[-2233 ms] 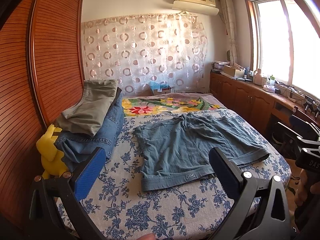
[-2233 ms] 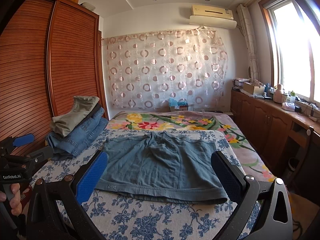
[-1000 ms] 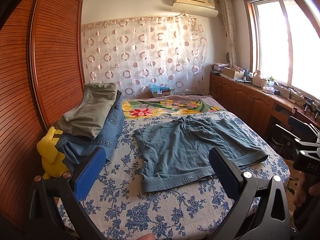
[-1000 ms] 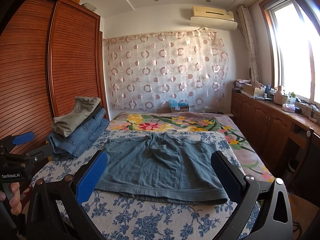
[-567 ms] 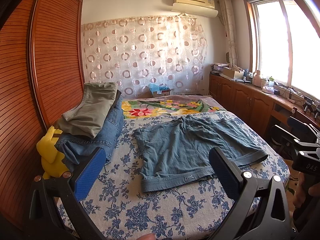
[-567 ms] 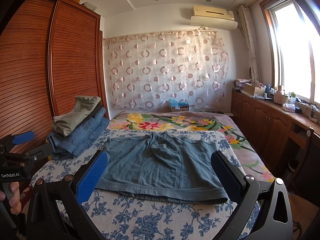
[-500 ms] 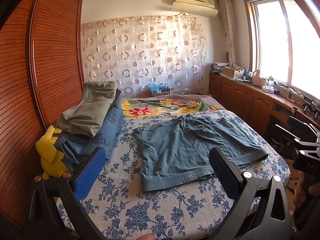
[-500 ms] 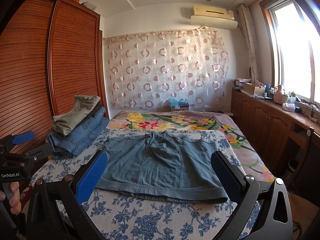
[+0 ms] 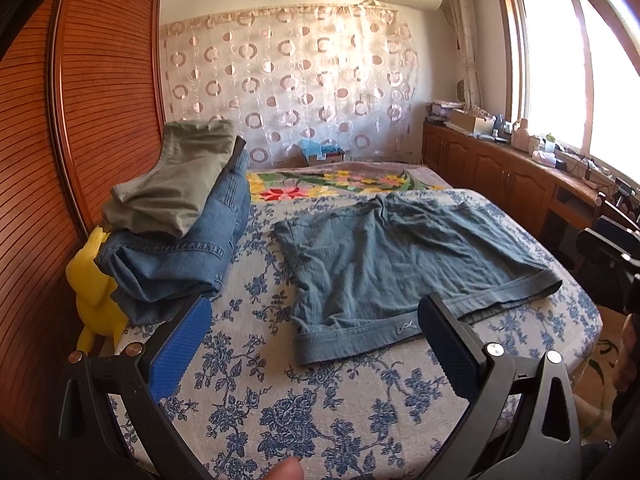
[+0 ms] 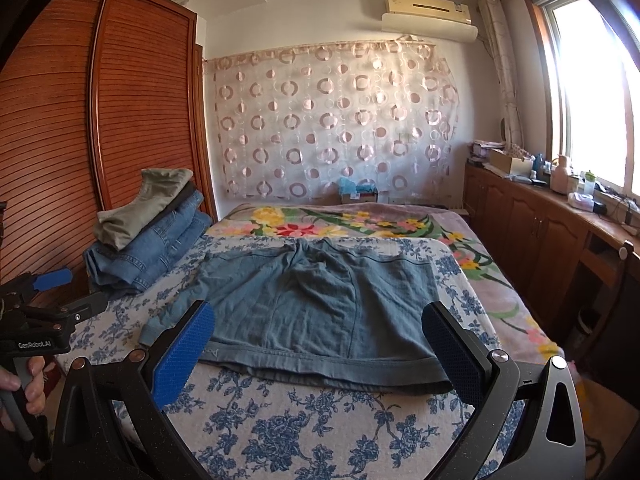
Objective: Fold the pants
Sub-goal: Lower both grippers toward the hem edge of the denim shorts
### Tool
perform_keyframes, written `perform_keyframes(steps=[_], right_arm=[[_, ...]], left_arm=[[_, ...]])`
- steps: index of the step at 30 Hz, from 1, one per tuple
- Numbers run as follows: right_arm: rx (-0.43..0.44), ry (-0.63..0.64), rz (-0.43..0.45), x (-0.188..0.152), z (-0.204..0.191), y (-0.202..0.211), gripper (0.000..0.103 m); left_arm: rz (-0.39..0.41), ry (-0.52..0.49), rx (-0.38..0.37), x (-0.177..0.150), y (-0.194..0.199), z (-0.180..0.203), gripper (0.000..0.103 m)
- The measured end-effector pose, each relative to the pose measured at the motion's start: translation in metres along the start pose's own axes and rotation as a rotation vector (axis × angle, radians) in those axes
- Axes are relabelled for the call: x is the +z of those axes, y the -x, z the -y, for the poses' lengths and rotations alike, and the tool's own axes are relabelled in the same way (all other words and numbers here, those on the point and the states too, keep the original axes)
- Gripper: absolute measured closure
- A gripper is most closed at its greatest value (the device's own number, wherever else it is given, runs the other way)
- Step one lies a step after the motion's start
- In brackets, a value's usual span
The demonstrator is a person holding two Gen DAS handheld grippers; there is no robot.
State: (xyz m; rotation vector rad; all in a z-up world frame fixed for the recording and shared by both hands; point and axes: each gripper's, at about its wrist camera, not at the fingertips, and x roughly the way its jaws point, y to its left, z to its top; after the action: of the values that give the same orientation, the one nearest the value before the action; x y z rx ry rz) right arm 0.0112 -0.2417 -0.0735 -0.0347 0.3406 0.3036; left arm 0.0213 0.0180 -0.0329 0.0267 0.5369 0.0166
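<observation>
Both claws sit wide apart and carry nothing as I look down their fingers. My left claw (image 9: 314, 344) hangs over the near end of the bed (image 9: 304, 408), its blue pads spread on either side of the flowered sheet. My right claw (image 10: 320, 348) is spread just as far, above the same near edge, and in its view I can also see the left claw (image 10: 48, 300) off to the side, gripped by a hand (image 10: 20, 384).

Just beyond the pads lie the pants (image 10: 320, 308), a pair of blue-grey shorts spread flat on the sheet, the waistband towards me and the two leg openings towards the far end. From the left wrist view the pants (image 9: 404, 264) lie at an angle, with a small pale logo on the band near the right pad. Neither claw touches the cloth.

Further back on the left, against the wooden wardrobe (image 10: 80, 120), is a pile of folded clothes (image 9: 176, 232): denim below, an olive piece on top. A yellow toy (image 9: 94, 288) is wedged between that pile and the wardrobe. Past the shorts a bright floral blanket (image 10: 344, 224) covers the far end of the bed. Behind it hangs a sheer curtain (image 10: 332, 120) patterned with rings, an air conditioner (image 10: 428, 12) above it, and a long wooden surface (image 10: 552, 216) cluttered with small items runs under the window (image 10: 592, 80) on the right.
</observation>
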Motion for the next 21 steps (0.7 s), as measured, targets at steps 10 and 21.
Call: perform_keyframes(steps=[10,21], right_arm=[[-0.011,0.025,-0.022,-0.002,0.013,0.006,0.006],[-0.016,0.015,-0.07,-0.011,0.027,0.012,0.011]], left_arm=[[-0.074,-0.003,-0.033,-0.019,-0.032,-0.012,0.0],[-0.198,-0.034,-0.041,-0.045,-0.072,-0.02,0.0]])
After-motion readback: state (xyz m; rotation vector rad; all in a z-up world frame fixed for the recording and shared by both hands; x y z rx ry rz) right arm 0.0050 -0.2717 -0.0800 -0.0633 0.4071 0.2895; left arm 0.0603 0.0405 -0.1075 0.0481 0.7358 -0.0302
